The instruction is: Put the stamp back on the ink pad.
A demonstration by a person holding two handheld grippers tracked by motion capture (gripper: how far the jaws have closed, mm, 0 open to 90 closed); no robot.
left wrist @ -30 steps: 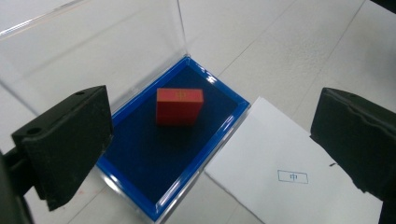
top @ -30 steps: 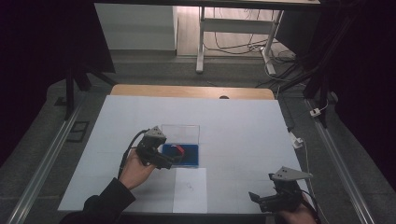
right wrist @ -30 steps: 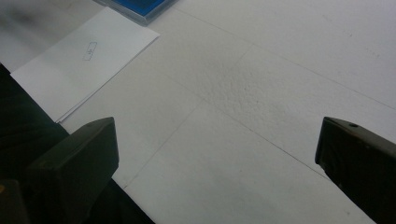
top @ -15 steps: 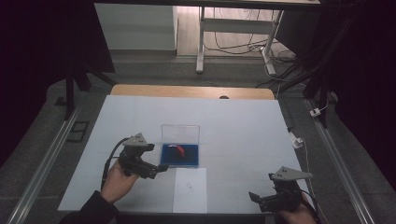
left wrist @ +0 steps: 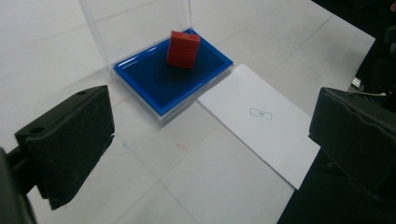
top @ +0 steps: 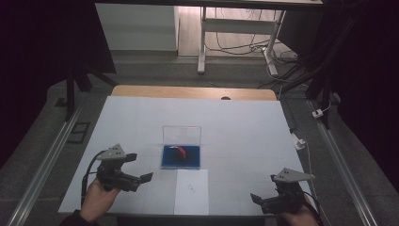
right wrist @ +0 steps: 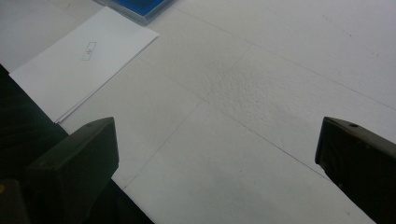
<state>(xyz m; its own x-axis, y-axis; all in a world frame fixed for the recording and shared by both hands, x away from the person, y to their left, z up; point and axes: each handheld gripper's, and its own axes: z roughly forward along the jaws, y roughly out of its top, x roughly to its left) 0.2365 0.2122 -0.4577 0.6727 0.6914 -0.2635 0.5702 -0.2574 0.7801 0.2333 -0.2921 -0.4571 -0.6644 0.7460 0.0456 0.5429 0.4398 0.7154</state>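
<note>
Blue tray (top: 180,158) with a clear lid standing upright at its far edge sits mid-table on the white table (top: 235,122), and a red block (left wrist: 183,48) rests tilted on the blue surface, toward the tray's 12 o'clock side in the left gripper view. Your left gripper (top: 136,175) is at about 8 o'clock from the tray, near it but apart, jaws spread wide with nothing between them, pointing toward the tray. A white paper sheet (top: 191,191) with a small printed mark lies just beside the tray at its 6 o'clock edge; touching or not, can't tell. Your right gripper (top: 263,201) is at 4 o'clock from the tray, well apart, low at the table's near edge, jaws released and wide, bare table between them, paper corner at its 10 o'clock in the right gripper view
</note>
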